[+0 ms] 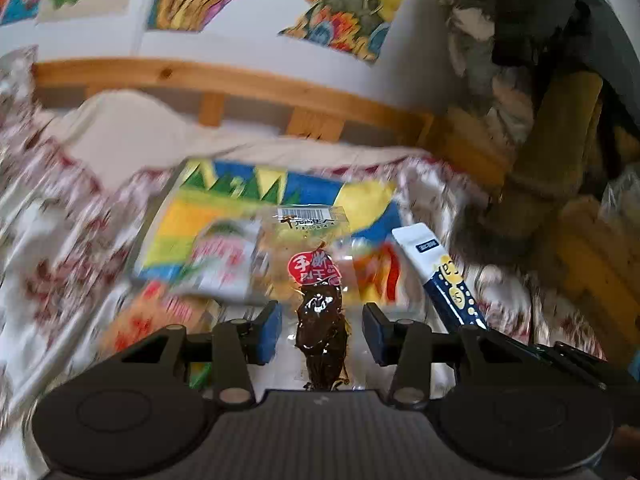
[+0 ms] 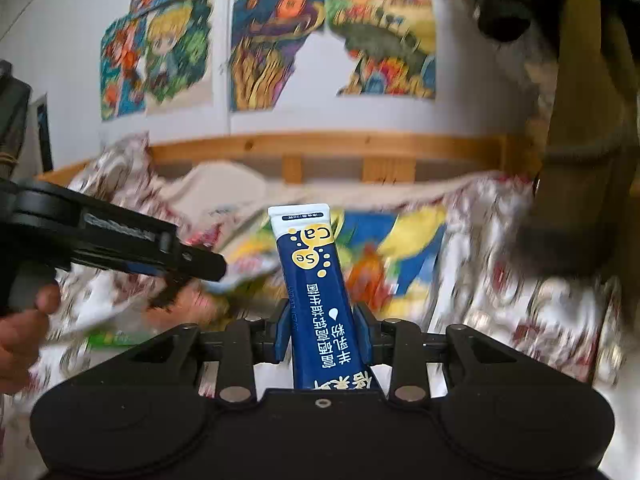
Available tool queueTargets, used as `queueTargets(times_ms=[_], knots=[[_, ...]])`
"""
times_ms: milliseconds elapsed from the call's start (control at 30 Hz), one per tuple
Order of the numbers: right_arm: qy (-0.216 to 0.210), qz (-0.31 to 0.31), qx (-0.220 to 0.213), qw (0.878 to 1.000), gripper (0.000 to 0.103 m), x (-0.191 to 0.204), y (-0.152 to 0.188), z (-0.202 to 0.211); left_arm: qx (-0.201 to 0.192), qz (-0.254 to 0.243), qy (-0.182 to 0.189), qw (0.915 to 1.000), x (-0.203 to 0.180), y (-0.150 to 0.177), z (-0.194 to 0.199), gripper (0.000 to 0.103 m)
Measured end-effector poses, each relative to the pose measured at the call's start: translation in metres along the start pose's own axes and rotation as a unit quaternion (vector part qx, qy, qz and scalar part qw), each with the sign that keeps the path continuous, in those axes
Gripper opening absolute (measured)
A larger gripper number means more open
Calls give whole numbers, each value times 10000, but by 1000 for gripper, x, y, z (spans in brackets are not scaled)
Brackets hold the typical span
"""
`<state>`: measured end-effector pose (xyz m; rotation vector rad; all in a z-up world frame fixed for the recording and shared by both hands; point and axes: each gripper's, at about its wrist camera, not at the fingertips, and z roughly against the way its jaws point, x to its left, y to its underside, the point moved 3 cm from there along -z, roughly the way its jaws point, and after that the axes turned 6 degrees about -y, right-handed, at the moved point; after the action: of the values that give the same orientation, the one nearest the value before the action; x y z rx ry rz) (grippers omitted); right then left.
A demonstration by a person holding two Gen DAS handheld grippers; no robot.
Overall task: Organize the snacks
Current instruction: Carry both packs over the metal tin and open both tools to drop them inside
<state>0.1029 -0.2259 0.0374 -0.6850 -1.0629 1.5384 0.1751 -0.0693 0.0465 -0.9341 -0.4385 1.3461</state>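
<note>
Left wrist cam: left gripper (image 1: 322, 330) has a clear pack of dark dried snack (image 1: 320, 320) between its blue pads w/ a visible gap each side, so can't tell if it's actually clamped; more packets (image 1: 224, 264) still loose on the colourful sheet (image 1: 240, 200) on the bed. Right wrist cam: right gripper (image 2: 323, 332) clamped on the blue stick pack (image 2: 316, 280), up off the bed. Prob early/mid: two items in hand, nothing visibly sorted yet.

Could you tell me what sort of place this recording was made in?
Probably a bedroom at home: a wooden bed frame, a floral bedspread and colourful drawings taped to the wall.
</note>
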Motion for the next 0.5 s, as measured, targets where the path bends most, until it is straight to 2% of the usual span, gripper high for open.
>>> queueTargets(times_ms=[100,267,500], knots=[[57,38,-234,9997,35,-13,-28,-11,-84,10,52,10000,-8,-27,-18,48],[69,93,-491,9987,35,-37,-71,-47,-267,-59,-76,9996,-19,-67,-53,48],[175,-103,-490,9986,35,-71,-94,-101,-273,-49,-80,9996,-26,-89,-106,48]])
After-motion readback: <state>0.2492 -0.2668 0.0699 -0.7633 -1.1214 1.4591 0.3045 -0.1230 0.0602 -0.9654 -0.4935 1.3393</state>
